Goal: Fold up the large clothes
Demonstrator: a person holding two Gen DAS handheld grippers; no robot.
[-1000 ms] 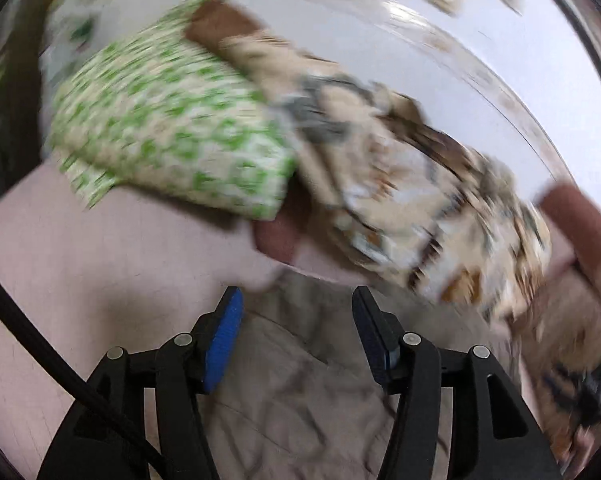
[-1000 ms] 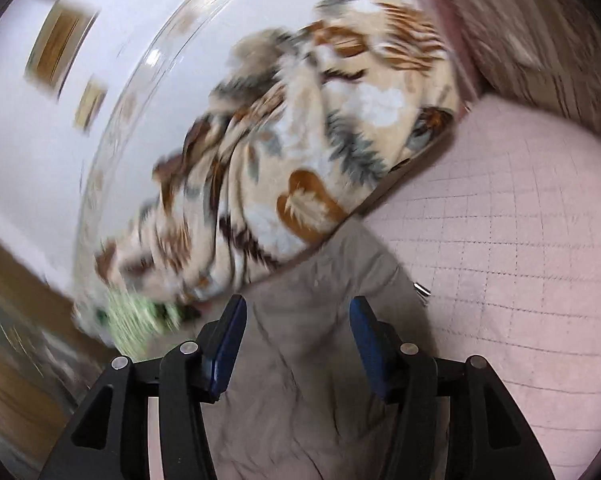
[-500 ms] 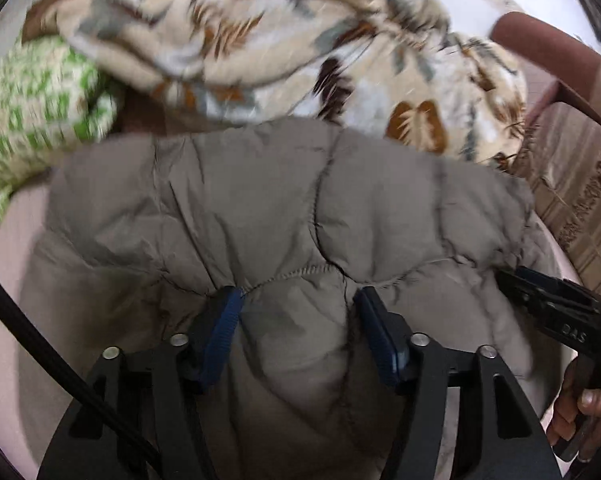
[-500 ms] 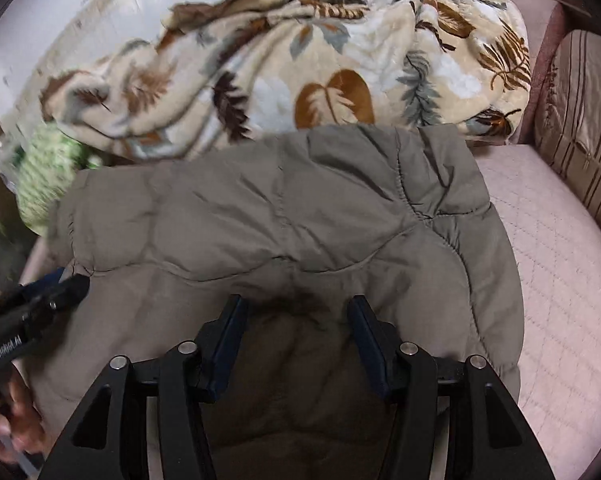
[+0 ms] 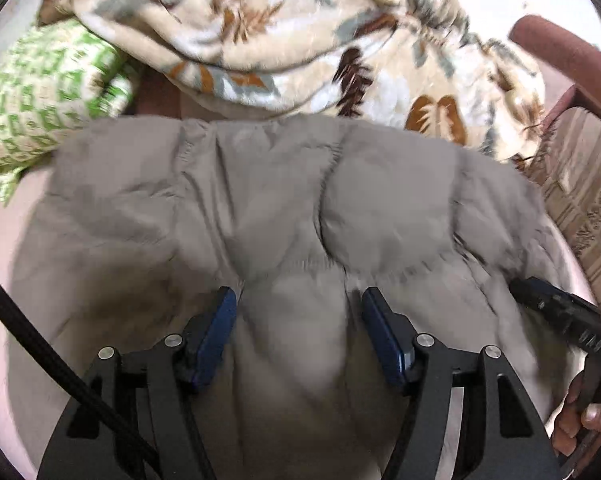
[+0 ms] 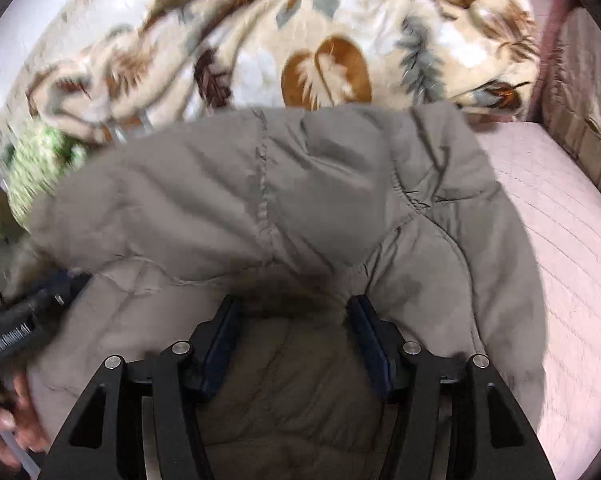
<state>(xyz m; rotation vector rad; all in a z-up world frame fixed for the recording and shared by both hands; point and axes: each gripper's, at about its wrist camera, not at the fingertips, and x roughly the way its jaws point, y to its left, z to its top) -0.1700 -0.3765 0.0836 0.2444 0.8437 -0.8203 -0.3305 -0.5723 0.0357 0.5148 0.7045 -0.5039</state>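
Observation:
A taupe quilted puffer jacket (image 5: 260,208) lies spread on the pink quilted bed; it also fills the right wrist view (image 6: 268,200). My left gripper (image 5: 298,320) is open just above the jacket's near part, with fabric showing between its blue pads. My right gripper (image 6: 292,328) is open too, over the jacket to the right of the left one. The right gripper's body shows at the right edge of the left wrist view (image 5: 560,316), and the left gripper's body at the left edge of the right wrist view (image 6: 28,312).
A leaf-patterned fleece blanket (image 5: 320,40) is heaped behind the jacket, also in the right wrist view (image 6: 320,48). A green-and-white pillow (image 5: 44,96) lies at the far left. A striped brown cushion (image 5: 580,184) stands at the right. Pink mattress (image 6: 560,220) shows right of the jacket.
Both grippers have swung from the bed's far end to above the spread jacket and drawn slightly closer to it. Both stay open.

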